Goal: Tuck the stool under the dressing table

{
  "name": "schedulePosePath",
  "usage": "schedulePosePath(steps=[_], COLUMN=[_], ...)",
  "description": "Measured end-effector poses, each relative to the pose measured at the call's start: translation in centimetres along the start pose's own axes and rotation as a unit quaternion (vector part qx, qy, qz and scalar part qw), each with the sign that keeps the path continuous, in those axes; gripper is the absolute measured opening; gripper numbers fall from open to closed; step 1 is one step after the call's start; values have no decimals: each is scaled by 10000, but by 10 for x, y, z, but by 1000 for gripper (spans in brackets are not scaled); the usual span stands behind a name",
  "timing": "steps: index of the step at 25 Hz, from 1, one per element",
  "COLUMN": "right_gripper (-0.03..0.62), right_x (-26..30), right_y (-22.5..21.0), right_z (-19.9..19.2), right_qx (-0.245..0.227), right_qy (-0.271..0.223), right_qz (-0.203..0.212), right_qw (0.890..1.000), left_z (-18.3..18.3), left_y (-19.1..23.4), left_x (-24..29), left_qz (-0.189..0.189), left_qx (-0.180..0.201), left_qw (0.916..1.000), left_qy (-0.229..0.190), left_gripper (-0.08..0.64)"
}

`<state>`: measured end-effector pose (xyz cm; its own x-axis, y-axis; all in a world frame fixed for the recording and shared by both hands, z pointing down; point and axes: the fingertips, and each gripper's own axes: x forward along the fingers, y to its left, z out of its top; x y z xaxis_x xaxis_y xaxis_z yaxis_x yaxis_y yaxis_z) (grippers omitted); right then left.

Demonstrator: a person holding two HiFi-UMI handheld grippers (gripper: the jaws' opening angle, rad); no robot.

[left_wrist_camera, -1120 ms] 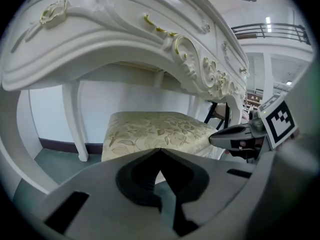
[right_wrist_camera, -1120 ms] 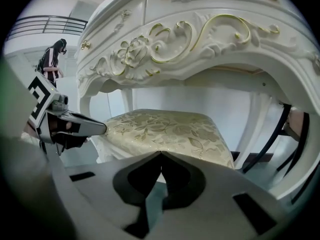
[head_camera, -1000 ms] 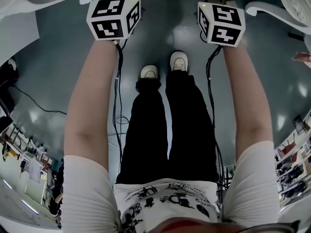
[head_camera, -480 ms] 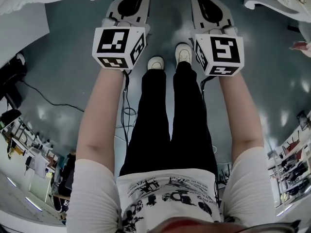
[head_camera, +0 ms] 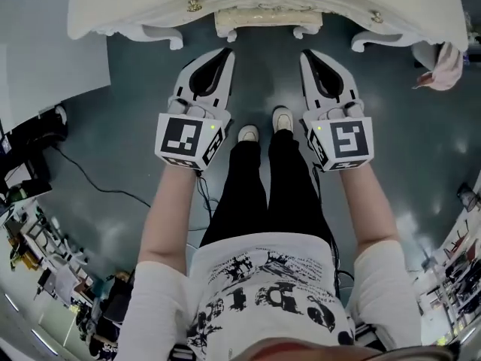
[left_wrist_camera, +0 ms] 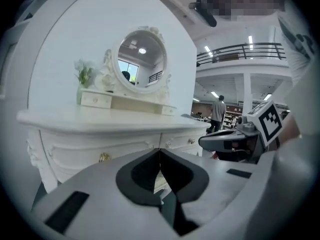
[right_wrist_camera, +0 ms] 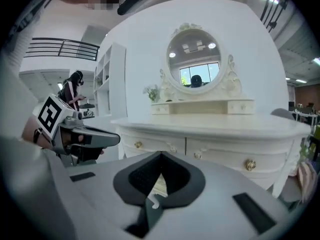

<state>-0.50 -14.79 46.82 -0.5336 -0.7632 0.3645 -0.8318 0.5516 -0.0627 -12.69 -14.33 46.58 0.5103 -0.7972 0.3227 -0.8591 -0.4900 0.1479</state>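
**Head view, looking steeply down.** The white dressing table [head_camera: 135, 10] spans the far edge of the scene, and its curled legs stand on the grey floor [head_camera: 128, 111]. The stool [head_camera: 263, 22] sits beneath the table's front edge at the centre. Only its cream near rim and two scrolled feet show.

The left gripper [head_camera: 226, 53] and the right gripper [head_camera: 305, 54] are held side by side on the near side of the table, apart from it. Both point toward the stool. Each has its jaws together, tips meeting, with nothing clamped between them. The person's shoes [head_camera: 248, 134] stand on the floor between the two grippers.

**Surroundings.** A pink cloth [head_camera: 443, 66] is just beside the table's right end. A white panel [head_camera: 45, 74] is at the far left. A black cable [head_camera: 90, 180] trails over the floor on the left.

**Gripper views.**
- An oval mirror [right_wrist_camera: 196, 66] in a carved frame stands on the table top.
- Under the mirror is a low row of small drawers [right_wrist_camera: 205, 106].
- A small plant [right_wrist_camera: 152, 91] stands to the mirror's left.
- Gold knobs [right_wrist_camera: 249, 164] mark the table's front.
- A bystander [left_wrist_camera: 218, 111] stands far off in the hall.
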Motion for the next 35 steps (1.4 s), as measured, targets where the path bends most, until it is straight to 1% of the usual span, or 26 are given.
schedulePosePath(steps=[2,6,10,13,17,20,22,24,27,30,35], right_gripper=[17,17,17,17,17,17,17,17,17,17,17], right_x=[-14,-51,-77,-103,-130,-143,-147,-150,-152,-150,-148], right_y=[0,6,6,12,19,23,23,21,20,19,16], right_z=[42,121,197,240,281,298,312,324,338,343,341], right_qx=[-67,-17,14,-22,-200,-247,-386,-474,-446,-451,-487], right_qy=[-224,-586,-1066,-1217,-1334,-1349,-1424,-1540,-1687,-1737,-1680], right_qz=[-51,-131,-304,-321,-303,-201,-181,-201,-218,-220,-242], right_qw=[9997,9982,9938,9920,9904,9904,9889,9867,9844,9835,9843], left_z=[43,116,193,243,297,322,335,343,350,355,361], left_y=[-4,-20,-24,-32,-39,-44,-46,-50,-53,-56,-64], left_x=[-14,-51,-71,-91,-118,-133,-138,-141,-143,-140,-131], left_qz=[-9,13,38,9,-21,-5,9,5,-29,-66,-178], left_qx=[135,161,441,551,728,780,831,912,998,1030,1106], left_qw=[9997,9987,9951,9923,9869,9840,9820,9810,9801,9796,9784], left_qy=[-214,-476,-881,-1112,-1439,-1600,-1695,-1712,-1718,-1724,-1735], left_gripper=[20,20,20,20,20,20,20,20,20,20,20])
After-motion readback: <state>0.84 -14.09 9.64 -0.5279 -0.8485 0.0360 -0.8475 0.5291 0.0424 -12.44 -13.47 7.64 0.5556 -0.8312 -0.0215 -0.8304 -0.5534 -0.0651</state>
